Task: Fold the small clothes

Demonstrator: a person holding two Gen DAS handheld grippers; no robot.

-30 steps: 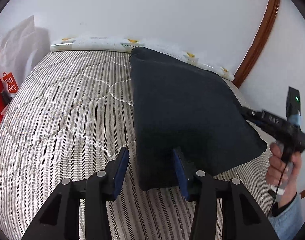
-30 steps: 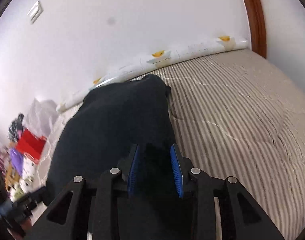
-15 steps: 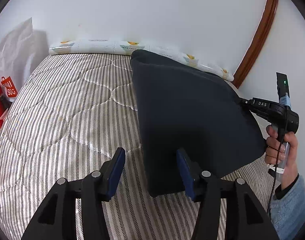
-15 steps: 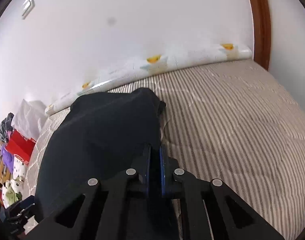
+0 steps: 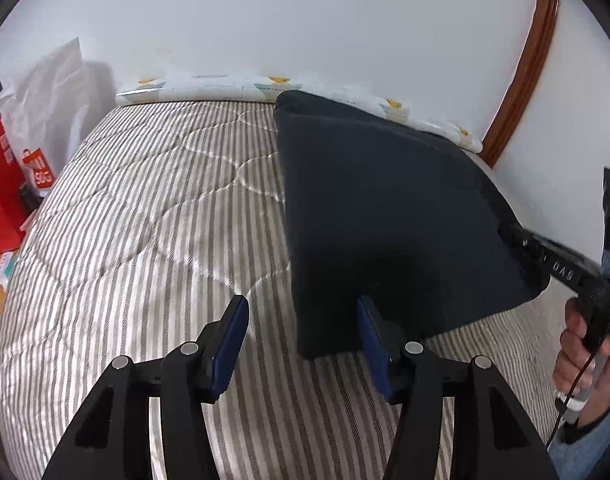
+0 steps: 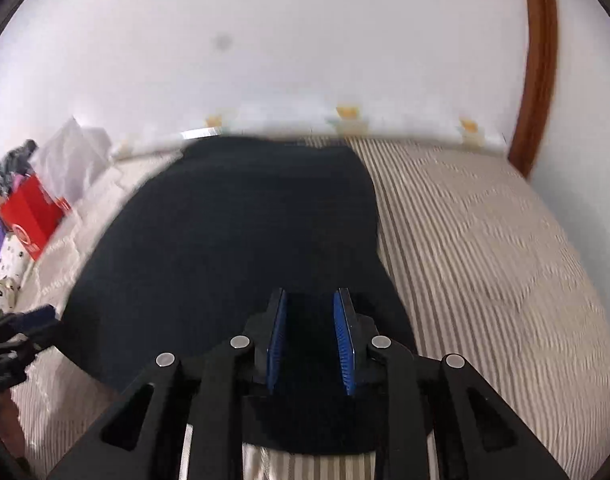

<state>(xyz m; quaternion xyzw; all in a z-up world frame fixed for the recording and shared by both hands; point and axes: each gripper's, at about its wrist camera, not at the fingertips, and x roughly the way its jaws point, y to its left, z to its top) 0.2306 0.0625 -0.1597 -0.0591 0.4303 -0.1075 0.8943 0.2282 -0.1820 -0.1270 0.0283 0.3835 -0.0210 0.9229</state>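
dark garment [image 6: 241, 240] between right jaws (parted), beside left jaws

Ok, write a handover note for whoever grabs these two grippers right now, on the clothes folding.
Left gripper: open, low over the striped bed cover, right finger at the dark garment's near corner.
Right gripper: open, jaws apart over the garment's near edge, not clamping.
Garment: on the bed, stretching toward the wall, apparently doubled over once.
Left to do: probably regrip, finish folding, flatten.
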